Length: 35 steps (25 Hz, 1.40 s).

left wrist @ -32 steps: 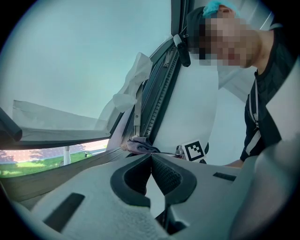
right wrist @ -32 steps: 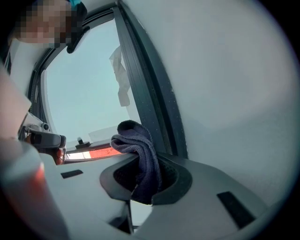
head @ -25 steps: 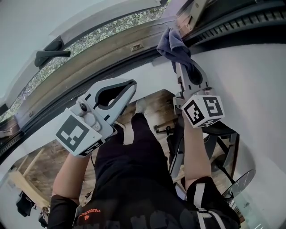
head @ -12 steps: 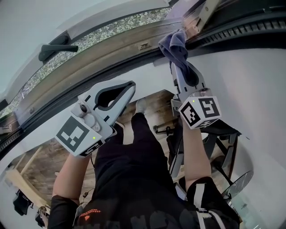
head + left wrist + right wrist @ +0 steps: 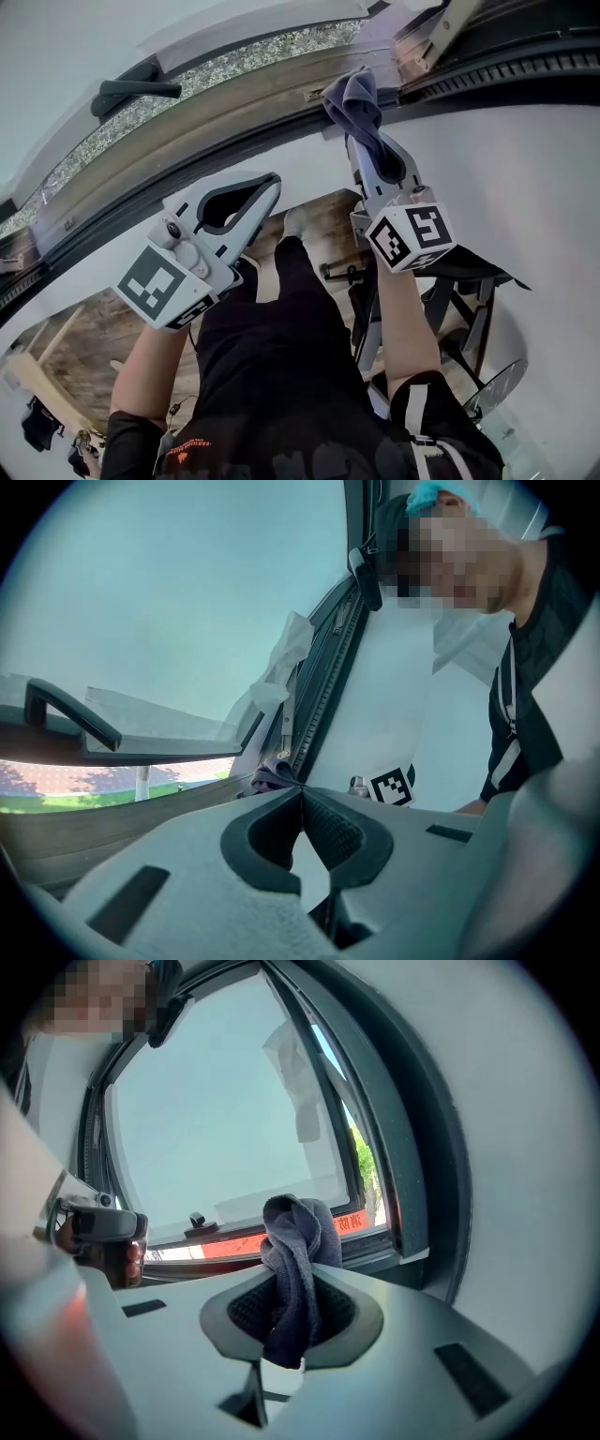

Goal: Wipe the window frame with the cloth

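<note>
My right gripper [image 5: 361, 131] is shut on a dark blue-grey cloth [image 5: 354, 103], whose bunched end presses against the window frame [image 5: 234, 103] near its right corner. In the right gripper view the cloth [image 5: 295, 1260] hangs between the jaws, its knot-like top in front of the lower frame rail [image 5: 370, 1241]. My left gripper [image 5: 272, 183] is shut and holds nothing; it hovers below the frame, well left of the cloth. The left gripper view has its closed tips [image 5: 302, 792] pointing toward the cloth [image 5: 274, 778] and the frame.
A dark window handle [image 5: 136, 90] sticks out at the upper left of the frame. A white wall [image 5: 525, 187] runs below and right of the window. Folding stands [image 5: 469, 300] and a wooden floor [image 5: 319, 220] lie below.
My right gripper has slid the cloth a little leftward along the frame. The left gripper has stayed almost where it was.
</note>
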Each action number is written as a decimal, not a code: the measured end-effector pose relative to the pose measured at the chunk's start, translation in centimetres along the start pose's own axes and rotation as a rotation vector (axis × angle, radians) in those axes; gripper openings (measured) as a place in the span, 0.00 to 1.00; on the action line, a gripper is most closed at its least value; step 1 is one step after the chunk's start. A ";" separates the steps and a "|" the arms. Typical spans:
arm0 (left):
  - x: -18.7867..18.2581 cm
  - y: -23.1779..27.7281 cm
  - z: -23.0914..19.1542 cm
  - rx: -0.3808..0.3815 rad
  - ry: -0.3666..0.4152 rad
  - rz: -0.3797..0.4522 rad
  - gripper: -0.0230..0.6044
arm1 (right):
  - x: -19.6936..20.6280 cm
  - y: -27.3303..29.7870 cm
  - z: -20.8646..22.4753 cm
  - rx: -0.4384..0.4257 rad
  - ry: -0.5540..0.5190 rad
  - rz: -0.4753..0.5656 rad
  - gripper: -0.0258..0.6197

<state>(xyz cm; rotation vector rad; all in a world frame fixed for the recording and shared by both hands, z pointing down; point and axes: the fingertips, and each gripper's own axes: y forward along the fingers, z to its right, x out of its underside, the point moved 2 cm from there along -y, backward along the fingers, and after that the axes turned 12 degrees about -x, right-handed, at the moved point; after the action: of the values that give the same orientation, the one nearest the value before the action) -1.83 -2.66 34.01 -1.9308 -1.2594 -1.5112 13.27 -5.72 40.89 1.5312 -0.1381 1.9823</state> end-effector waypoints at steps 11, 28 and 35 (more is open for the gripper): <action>-0.3 -2.3 -0.8 -0.025 0.003 0.014 0.07 | 0.7 1.4 -2.9 -0.041 0.002 -0.016 0.11; -1.1 -2.8 -0.6 -0.031 0.020 0.025 0.07 | 0.0 1.7 -4.9 -0.090 -0.001 -0.010 0.11; -1.8 -2.6 0.1 -0.027 0.033 0.035 0.07 | -1.1 1.1 -5.3 -0.105 -0.001 0.007 0.11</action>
<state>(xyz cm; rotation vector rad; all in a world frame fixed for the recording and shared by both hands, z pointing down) -3.96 -1.99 31.76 -1.9268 -1.1913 -1.5433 8.37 -4.71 38.49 1.4672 -0.2448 1.9482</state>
